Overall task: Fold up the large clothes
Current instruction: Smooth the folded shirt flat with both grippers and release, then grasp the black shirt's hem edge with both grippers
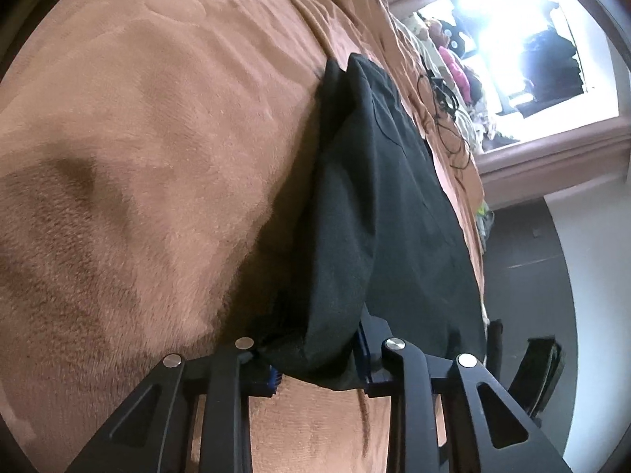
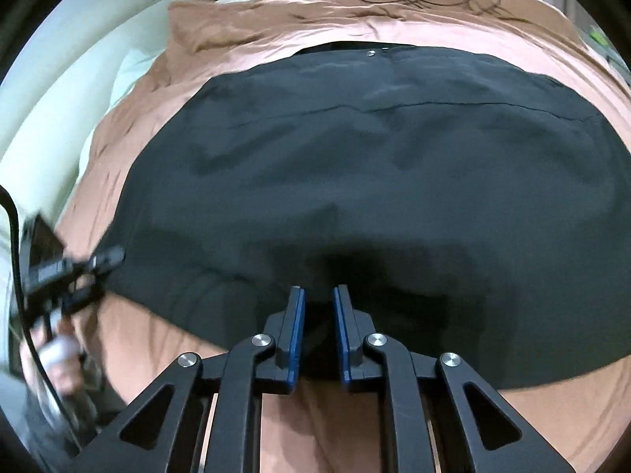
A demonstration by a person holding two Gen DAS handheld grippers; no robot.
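On the bed's brown plush blanket (image 2: 134, 339) lies the dark grey fabric garment (image 2: 374, 165). Left gripper (image 1: 315, 358) fingers clamp its raised corner; right gripper (image 2: 318, 311) fingers stand slightly parted over its near edge.

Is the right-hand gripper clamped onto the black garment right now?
No, the right gripper has its blue-lined fingers standing apart over the black garment, with a gap between them and no cloth pinched.

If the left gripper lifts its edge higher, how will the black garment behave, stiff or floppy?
Probably floppy: the black garment lies flat with soft wrinkles on the brown blanket, and the part bunched in the left gripper drapes in folds. It looks thin, so likely light. The plush blanket may grip it and drag.
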